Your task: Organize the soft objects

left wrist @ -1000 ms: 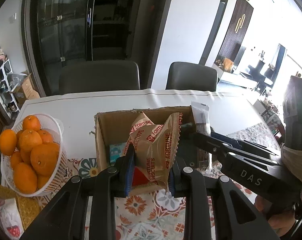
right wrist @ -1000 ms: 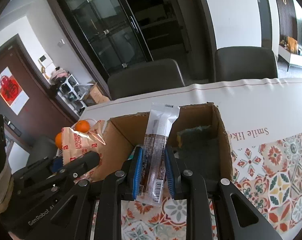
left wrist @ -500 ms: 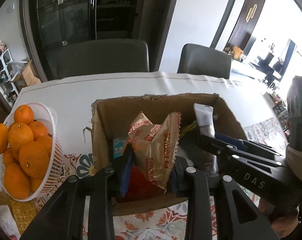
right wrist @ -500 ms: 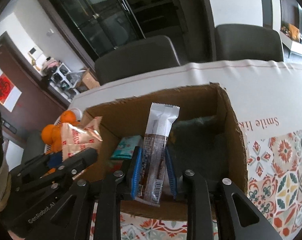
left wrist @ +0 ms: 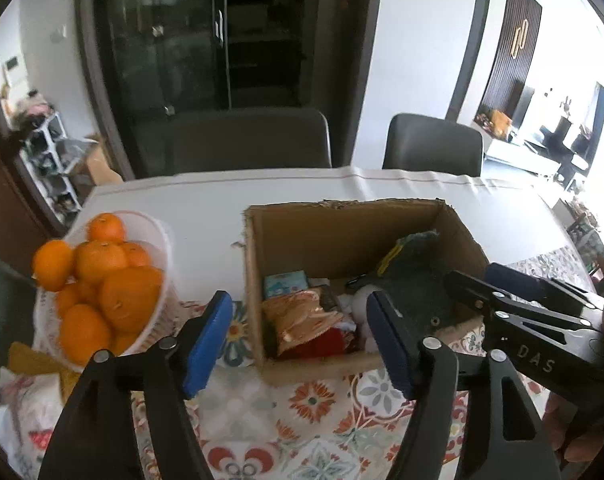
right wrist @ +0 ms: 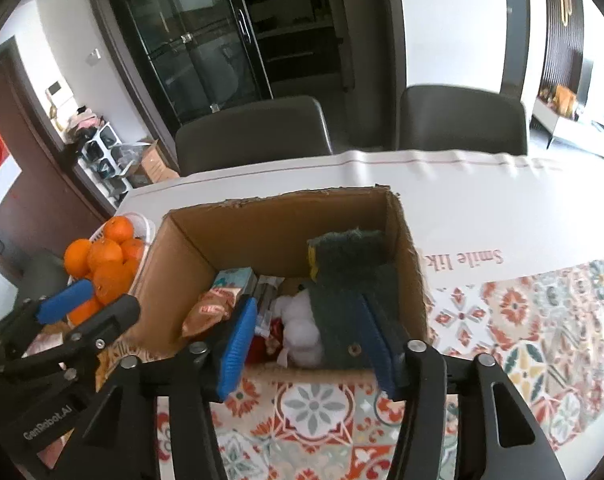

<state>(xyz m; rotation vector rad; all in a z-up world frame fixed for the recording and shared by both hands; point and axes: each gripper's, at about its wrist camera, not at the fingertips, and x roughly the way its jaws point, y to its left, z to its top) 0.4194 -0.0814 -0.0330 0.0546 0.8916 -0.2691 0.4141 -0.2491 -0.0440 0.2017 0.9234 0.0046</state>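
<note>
Home dining room: table (left wrist: 206,200), chairs (left wrist: 246,140).

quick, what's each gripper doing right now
Left gripper: open, holding nothing, at the near side of the box.
Right gripper: open, holding nothing, at the box's near edge.

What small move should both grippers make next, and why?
Probably lift both clear of the box and turn toward whatever soft item remains outside it. The left gripper and right gripper are open and hold nothing, while the biscuit packet and snack bar lie inside, so nothing is left to release.
</note>
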